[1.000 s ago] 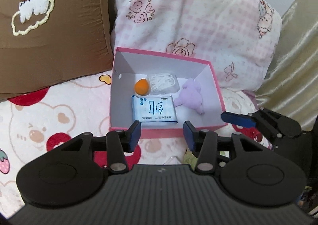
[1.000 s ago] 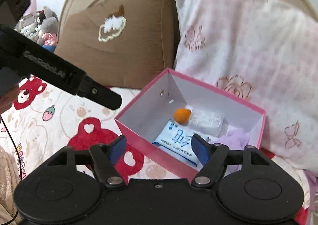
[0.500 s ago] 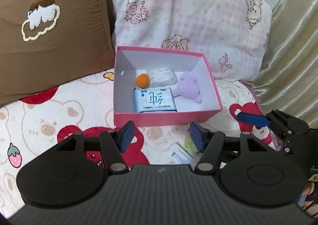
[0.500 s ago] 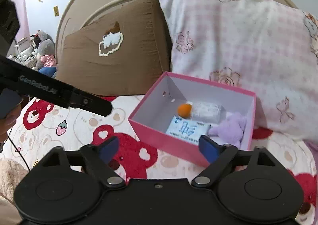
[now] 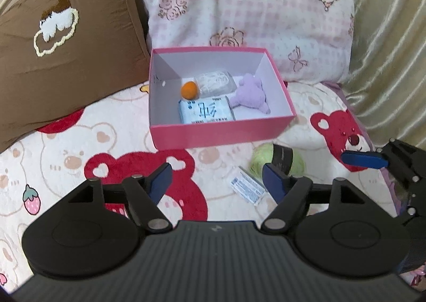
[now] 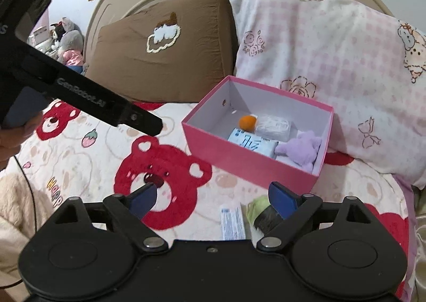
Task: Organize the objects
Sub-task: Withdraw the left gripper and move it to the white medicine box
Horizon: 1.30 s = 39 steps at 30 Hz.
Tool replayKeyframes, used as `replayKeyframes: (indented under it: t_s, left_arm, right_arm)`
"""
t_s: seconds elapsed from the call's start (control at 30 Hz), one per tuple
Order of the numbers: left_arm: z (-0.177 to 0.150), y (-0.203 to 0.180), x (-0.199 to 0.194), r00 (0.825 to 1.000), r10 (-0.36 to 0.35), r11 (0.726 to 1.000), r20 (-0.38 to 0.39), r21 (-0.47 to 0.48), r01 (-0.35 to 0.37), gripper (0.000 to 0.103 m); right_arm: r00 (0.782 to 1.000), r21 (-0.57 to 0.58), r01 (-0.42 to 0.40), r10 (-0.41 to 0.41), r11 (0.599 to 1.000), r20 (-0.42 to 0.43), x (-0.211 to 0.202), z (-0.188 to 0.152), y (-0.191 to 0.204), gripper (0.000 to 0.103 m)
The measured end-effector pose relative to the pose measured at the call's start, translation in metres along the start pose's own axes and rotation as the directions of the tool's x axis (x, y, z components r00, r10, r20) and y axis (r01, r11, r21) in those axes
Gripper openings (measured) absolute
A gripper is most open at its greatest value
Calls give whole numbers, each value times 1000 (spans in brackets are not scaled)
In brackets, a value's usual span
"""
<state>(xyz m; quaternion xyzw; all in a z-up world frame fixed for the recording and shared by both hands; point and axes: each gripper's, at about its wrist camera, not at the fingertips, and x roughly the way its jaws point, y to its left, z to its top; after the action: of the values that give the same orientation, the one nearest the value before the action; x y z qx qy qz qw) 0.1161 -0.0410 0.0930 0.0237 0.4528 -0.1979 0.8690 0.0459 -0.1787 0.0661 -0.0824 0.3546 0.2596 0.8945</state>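
With both the left gripper (image 5: 217,178) and the right gripper (image 6: 211,196) gaping and empty, the left's jaws just having spread, a hasty grab could roll the green yarn ball (image 5: 262,159) off the soft blanket (image 5: 66,158).

Both grippers' jaws apart, empty.

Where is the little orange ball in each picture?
Left wrist view: the orange ball is in the pink box, just above the picture's middle, left of a clear packet.
Right wrist view: the orange ball is in the pink box, right of the middle, again left of the clear packet.
Shared landmark: the purple plush at the box's right end.
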Motion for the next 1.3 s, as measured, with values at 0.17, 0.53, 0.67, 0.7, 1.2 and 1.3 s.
replayKeyframes:
  t_s: [0.17,0.53,0.67,0.7,1.2,1.3]
  left_arm:
    - [-13,-6,11,999,-31,999,-43,-5,31,81]
    - [-35,-19,45,994,-32,999,-103,29,36,82]
    - [-44,-17,56,995,-38,999,-90,-7,38,84]
    - [-47,-17,60,995,-50,999,-88,-16,49,86]
    - [-74,-20,131,987,-124,992,-97,-22,122,88]
    - [-76,-19,146,989,-132,991,-70,-5,132,86]
  right_arm:
    - [1000,-50,4,-4,999,-2,-13,-9,6,93]
    - [999,-85,-20,17,996,-34,-12,-31,5,93]
    - [997,-81,-74,71,994,-38,-2,-42,1,93]
    - [996,-67,-82,80,994,-39,1,-44,0,93]
    - [983,139,-181,184,973,-6,62,-98,-39,93]
    - [985,141,-171,174,975,-8,78,-107,-40,93]
